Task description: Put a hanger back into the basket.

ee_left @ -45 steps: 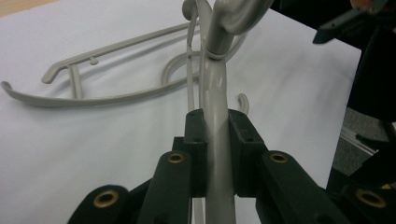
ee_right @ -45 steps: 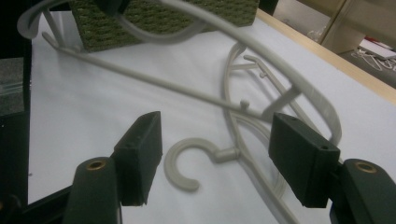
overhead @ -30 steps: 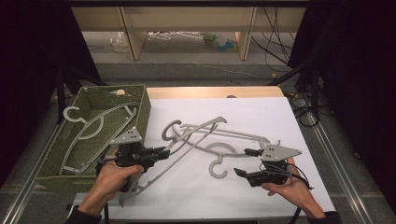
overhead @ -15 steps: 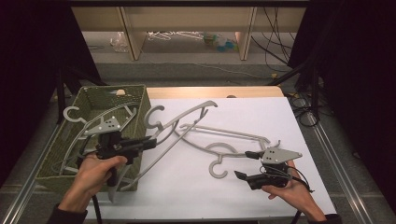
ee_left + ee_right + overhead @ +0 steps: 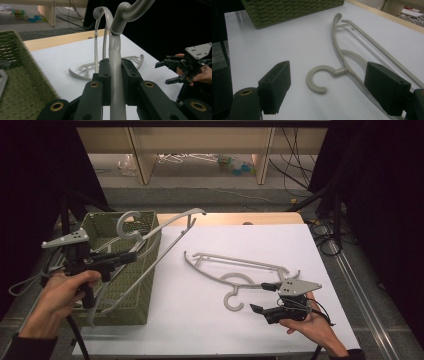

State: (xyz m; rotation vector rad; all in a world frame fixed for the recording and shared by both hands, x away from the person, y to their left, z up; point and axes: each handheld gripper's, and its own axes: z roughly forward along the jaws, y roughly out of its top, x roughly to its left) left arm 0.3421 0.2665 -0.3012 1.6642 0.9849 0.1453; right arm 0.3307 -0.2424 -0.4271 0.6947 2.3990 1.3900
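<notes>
**A:** Starting nearest, the right gripper (image 5: pixel 264 298) hovers low over the white table (image 5: pixel 210 330) with its jaws wide apart and nothing between them. A grey hanger on the table (image 5: pixel 240 272) lies flat just beyond it, the hook (image 5: pixel 318 79) curling toward the open jaws.

**B:** And the left side?

**A:** The left gripper (image 5: pixel 129 255) is clamped tight on the neck of a second hanger (image 5: pixel 115 75), held up over the green basket (image 5: pixel 142 297). One arm of that hanger juts out past the basket's rim above the table.

**B:** So how should this be played?

**A:** My guess is it's headed into the basket. Swing that long arm inside the rim first, lower it level, and only then release. Another hanger in the basket (image 5: pixel 3 78) already lies there, so tangling looks like the risk.
</notes>
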